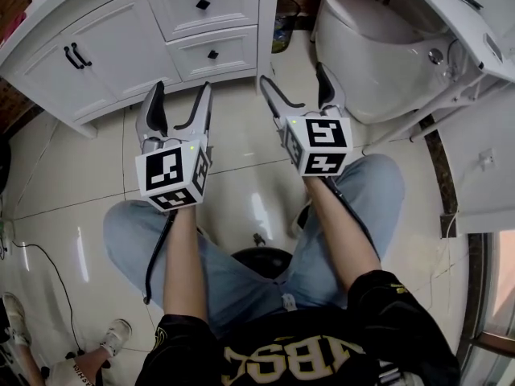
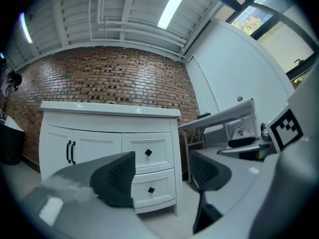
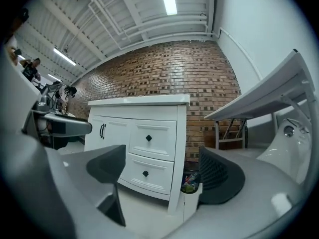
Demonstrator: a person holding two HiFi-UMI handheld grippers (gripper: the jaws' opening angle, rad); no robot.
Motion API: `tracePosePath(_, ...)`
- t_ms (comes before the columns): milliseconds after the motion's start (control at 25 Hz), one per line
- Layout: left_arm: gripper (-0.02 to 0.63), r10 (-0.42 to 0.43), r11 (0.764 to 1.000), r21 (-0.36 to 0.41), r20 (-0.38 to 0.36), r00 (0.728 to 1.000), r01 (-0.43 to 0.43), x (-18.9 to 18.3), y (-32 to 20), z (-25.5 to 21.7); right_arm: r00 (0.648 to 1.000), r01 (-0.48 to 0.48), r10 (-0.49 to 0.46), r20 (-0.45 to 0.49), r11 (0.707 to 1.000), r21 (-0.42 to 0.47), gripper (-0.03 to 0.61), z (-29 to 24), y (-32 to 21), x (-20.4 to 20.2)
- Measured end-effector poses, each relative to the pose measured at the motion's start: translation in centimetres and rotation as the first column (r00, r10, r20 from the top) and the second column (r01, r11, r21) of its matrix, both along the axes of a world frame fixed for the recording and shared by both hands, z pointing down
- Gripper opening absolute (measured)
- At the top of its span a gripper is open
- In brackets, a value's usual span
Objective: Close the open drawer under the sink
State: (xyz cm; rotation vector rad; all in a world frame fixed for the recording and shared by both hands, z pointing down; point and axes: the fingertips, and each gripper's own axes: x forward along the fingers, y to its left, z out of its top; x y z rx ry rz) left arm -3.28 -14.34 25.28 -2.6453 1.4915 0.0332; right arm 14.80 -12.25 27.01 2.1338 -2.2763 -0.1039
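The white sink cabinet (image 1: pixel 121 47) stands ahead at the upper left of the head view. Its upper drawer (image 1: pixel 203 4) and lower drawer (image 1: pixel 213 54), each with a black knob, sit flush with the front. Both grippers are held level over the floor, short of the cabinet and touching nothing. My left gripper (image 1: pixel 179 99) is open, and through its empty jaws (image 2: pixel 162 176) I see the lower drawer (image 2: pixel 151 189). My right gripper (image 1: pixel 294 79) is open too, with nothing between its pads (image 3: pixel 162 171), and it faces both drawers (image 3: pixel 145 173).
A toilet (image 1: pixel 378 47) stands at the upper right, under a slanted white table (image 1: pixel 459 22). A small waste bin (image 3: pixel 189 183) sits beside the cabinet's right corner. The cabinet doors have black handles (image 1: pixel 76 55). A black stool (image 1: pixel 261 260) is between my knees, and another person's shoe (image 1: pixel 117 332) is at the lower left.
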Motion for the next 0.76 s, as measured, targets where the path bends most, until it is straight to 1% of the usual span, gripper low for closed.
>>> tracePosePath(120,0.344,0.005,1.000,-0.001,0.018,1.000,-0.005,0.1,0.2,0.2,1.000,0.011,-0.011,-0.017,1.000,-0.011,0.451,0.1,0.3,-0.3)
tracePosePath(200,0.344,0.004,1.000,-0.001,0.027,1.000,-0.004,0.1,0.2,0.2,1.000,-0.001,0.001,-0.012,1.000,-0.021,0.449,0.2,0.3,0.2)
tracePosePath(400,0.344,-0.004,1.000,0.021,0.045,0.999,0.004,0.1,0.1,-0.5,0.997,-0.028,0.030,0.067,0.999,-0.025,0.449,0.1,-0.2,2.0)
tracePosePath(600,0.344,-0.004,0.999,0.043,0.077,0.997,0.000,0.5,0.3,-0.7,0.997,-0.004,0.005,0.071,1.000,-0.016,0.449,-0.1,-0.1,1.0)
tracePosePath(760,0.343,-0.023,0.999,0.039,0.095,0.995,0.019,0.5,-0.2,-0.2,0.997,0.027,-0.026,0.073,0.999,-0.023,0.446,0.1,-0.5,0.1)
